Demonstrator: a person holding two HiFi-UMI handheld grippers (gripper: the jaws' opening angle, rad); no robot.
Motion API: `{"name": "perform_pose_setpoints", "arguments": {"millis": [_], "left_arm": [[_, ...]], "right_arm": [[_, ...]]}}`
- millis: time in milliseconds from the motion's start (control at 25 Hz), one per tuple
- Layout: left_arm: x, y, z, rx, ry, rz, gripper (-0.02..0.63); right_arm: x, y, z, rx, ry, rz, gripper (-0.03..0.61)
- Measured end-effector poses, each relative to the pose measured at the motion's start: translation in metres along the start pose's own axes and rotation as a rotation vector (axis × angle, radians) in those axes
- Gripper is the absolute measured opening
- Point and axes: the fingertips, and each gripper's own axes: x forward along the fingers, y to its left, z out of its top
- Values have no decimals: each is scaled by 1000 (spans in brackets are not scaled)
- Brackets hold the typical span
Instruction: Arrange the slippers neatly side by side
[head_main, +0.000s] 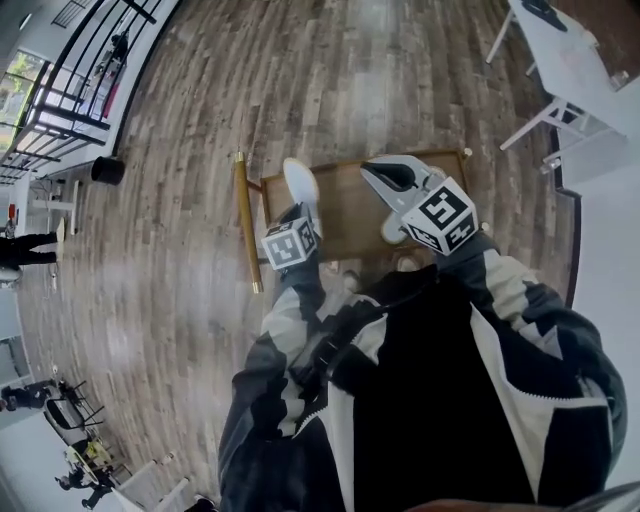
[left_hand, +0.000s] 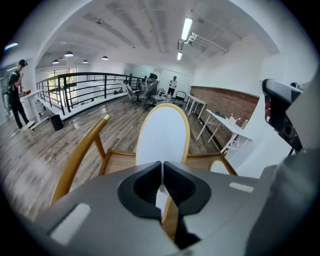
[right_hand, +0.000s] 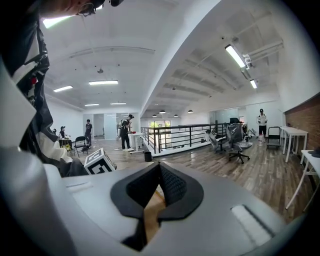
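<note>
Jacket sleeves (head_main: 290, 330) reach out over a wooden chair (head_main: 350, 215). Neither slipper rests on anything yet, so I judge the side-by-side placing is all left to do. Left tool (left_hand: 162, 176) is clamped on one white slipper (left_hand: 162, 132), held upright; right tool (right_hand: 159, 182) is closed, apparently pinching the other slipper (left_hand: 220, 167) by its edge above the seat

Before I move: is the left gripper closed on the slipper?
Shut on it: jaws of the left gripper pinch the lower edge of the white slipper, which stands upright above them.
</note>
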Motion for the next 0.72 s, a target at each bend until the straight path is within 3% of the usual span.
{"name": "perform_pose_setpoints", "arguments": {"millis": [240, 720], "left_arm": [[-32, 22, 8, -35, -60, 40, 31], [-35, 52, -16, -36, -16, 70, 31]], "right_arm": [[19, 18, 5, -13, -7, 51, 5], [31, 27, 3, -13, 9, 50, 5]]}}
